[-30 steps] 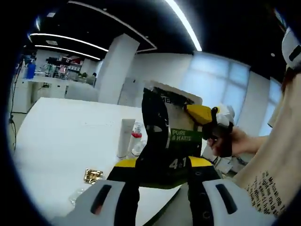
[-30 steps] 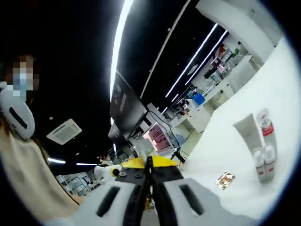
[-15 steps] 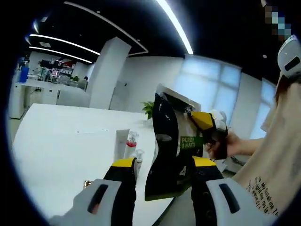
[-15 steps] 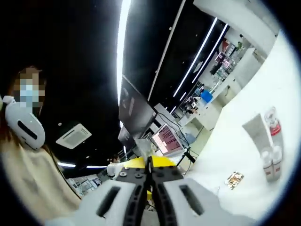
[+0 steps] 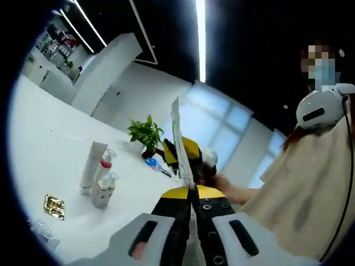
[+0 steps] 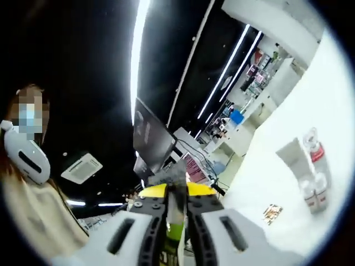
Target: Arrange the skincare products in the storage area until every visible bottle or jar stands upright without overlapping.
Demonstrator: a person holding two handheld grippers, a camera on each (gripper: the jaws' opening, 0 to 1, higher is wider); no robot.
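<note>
Left gripper view: the left claw (image 5: pixel 190 195), black-jawed with yellow tips, is closed on a thin flat sachet (image 5: pixel 182 145), seen edge-on and rising from between the jaws. Just beyond the sachet the yellow-and-black right claw (image 5: pixel 183 157) meets the same sachet from the far side, with a person's hand (image 5: pixel 222 185) behind it. On the white bench (image 5: pixel 50 138) stands a small group of skincare items, close together: a white squeeze tube (image 5: pixel 92 165), upright on its cap; a clear bottle with a red band (image 5: pixel 104 164) just beside it; and two small white pump bottles (image 5: pixel 103 189) in front, upright and touching or nearly so (contact cannot be resolved). A small gold foil square (image 5: pixel 54 205) lies flat on the bench, apart from the group. A green potted plant (image 5: pixel 146 133) stands at the far edge of the bench. A person in a beige shirt (image 5: pixel 302 188) with a white headset (image 5: pixel 320 108) is at the right.

Right gripper view: the right claw (image 6: pixel 176 221) is closed on the edge of a green-and-pale flat sachet (image 6: pixel 176 217), which passes down between the jaws. On the bench (image 6: pixel 288 183) the white tube (image 6: pixel 293 159), the red-banded bottle (image 6: pixel 316 154) and the two pump bottles (image 6: pixel 313 187) appear as one cluster; the gold square (image 6: pixel 272 213) lies near them. A dark monitor panel (image 6: pixel 148 137) hangs above the claw.
</note>
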